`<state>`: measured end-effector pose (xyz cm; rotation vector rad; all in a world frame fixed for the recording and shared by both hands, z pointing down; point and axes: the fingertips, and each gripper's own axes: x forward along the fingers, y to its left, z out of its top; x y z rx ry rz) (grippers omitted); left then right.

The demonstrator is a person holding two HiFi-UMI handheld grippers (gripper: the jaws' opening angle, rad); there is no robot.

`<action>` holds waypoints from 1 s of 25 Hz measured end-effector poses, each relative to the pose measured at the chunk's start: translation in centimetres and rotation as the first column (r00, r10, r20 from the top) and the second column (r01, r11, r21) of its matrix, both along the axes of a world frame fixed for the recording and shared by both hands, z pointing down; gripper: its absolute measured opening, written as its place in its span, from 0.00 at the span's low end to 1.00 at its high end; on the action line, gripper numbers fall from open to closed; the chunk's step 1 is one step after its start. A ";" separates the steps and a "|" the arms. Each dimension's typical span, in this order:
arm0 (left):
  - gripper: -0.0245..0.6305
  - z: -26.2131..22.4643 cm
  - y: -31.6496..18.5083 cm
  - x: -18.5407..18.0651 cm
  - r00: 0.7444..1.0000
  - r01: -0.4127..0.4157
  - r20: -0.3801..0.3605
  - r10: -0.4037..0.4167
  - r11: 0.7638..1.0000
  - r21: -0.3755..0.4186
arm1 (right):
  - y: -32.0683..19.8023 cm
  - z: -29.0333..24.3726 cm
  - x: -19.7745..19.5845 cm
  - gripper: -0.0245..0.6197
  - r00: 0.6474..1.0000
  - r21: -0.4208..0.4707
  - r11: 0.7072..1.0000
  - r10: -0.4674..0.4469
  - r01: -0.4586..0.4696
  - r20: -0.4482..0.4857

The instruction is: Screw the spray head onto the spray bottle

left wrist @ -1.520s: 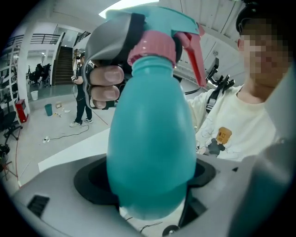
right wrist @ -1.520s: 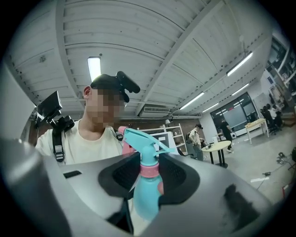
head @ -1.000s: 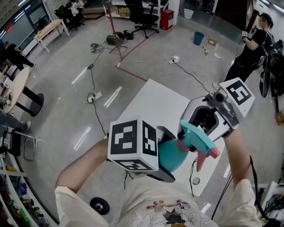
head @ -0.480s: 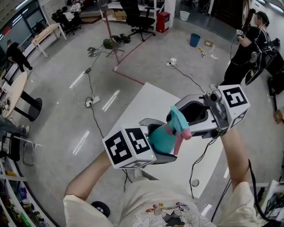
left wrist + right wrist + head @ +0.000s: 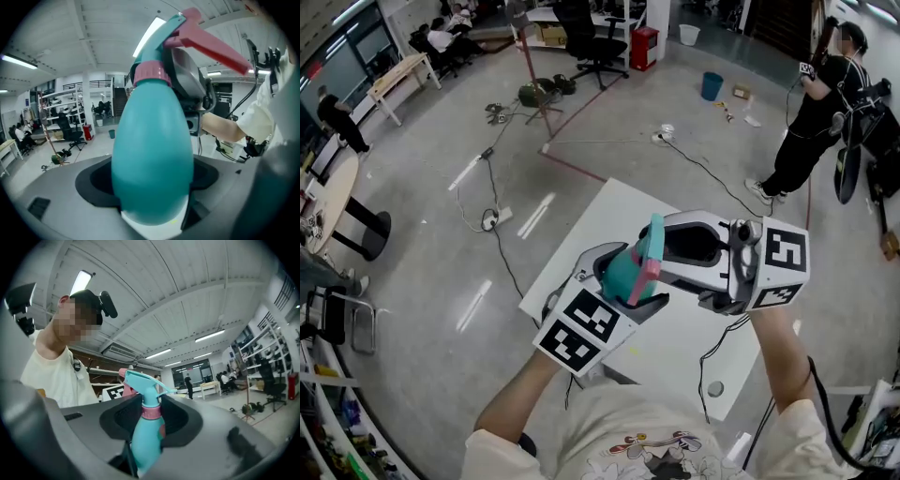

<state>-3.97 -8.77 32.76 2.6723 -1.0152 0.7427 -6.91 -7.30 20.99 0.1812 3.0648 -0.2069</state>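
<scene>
Spray bottle (image 5: pixel 152 154), teal, sits with its rounded base clamped between the jaws of the left gripper (image 5: pixel 617 281) and its neck pointing away from them. The right gripper (image 5: pixel 140 458) faces the left one and is also clenched on the bottle, gripping its body from the side. The spray head (image 5: pixel 143 383) sits on the neck above a pink collar (image 5: pixel 151 74), just beyond the right jaws, and the pink trigger (image 5: pixel 211 44) sticks out sideways. Both grippers hang over a white table (image 5: pixel 619 211).

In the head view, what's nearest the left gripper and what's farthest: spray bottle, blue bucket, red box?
1. spray bottle, held in the left gripper.
2. blue bucket, on the floor, upper middle.
3. red box, farther back, at the top.
</scene>
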 end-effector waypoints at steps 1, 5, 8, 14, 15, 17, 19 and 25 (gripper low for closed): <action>0.69 0.2 -0.2 -0.2 1.000 0.030 0.002 -0.030 1.000 0.011 | -0.1 0.2 0.0 0.23 0.999 0.001 0.999 0.042 -0.042 0.005; 0.68 0.9 -1.1 -1.1 0.992 0.122 0.017 -0.122 0.992 0.041 | -0.8 1.0 -0.5 0.23 0.980 0.015 0.980 0.200 -0.200 0.001; 0.69 1.3 -1.8 -2.1 0.984 0.170 0.036 -0.173 0.983 0.069 | -1.1 1.4 -1.2 0.23 0.951 0.035 0.951 0.309 -0.308 -0.010; 0.69 2.1 -2.1 -2.4 0.980 0.194 0.033 -0.196 0.979 0.066 | -1.4 2.3 -1.6 0.23 0.902 0.086 0.900 0.430 -0.427 -0.024; 0.69 2.0 -2.0 -2.3 0.983 0.182 0.023 -0.184 0.981 0.061 | -1.3 2.2 -1.6 0.23 0.904 0.077 0.903 0.426 -0.423 -0.022; 0.69 1.8 -1.7 -2.1 0.989 0.149 0.001 -0.150 0.987 0.057 | -1.0 2.1 -1.6 0.23 0.917 0.049 0.916 0.400 -0.398 -0.018; 0.68 1.6 -1.3 -2.1 0.994 0.112 -0.009 -0.112 0.992 0.057 | -0.7 2.1 -1.6 0.31 0.935 0.019 0.935 0.355 -0.354 -0.023; 0.68 1.6 0.9 -1.2 0.998 -0.064 -0.021 0.064 0.998 0.011 | 1.3 2.7 0.2 0.40 0.986 0.025 0.990 0.143 -0.141 -0.083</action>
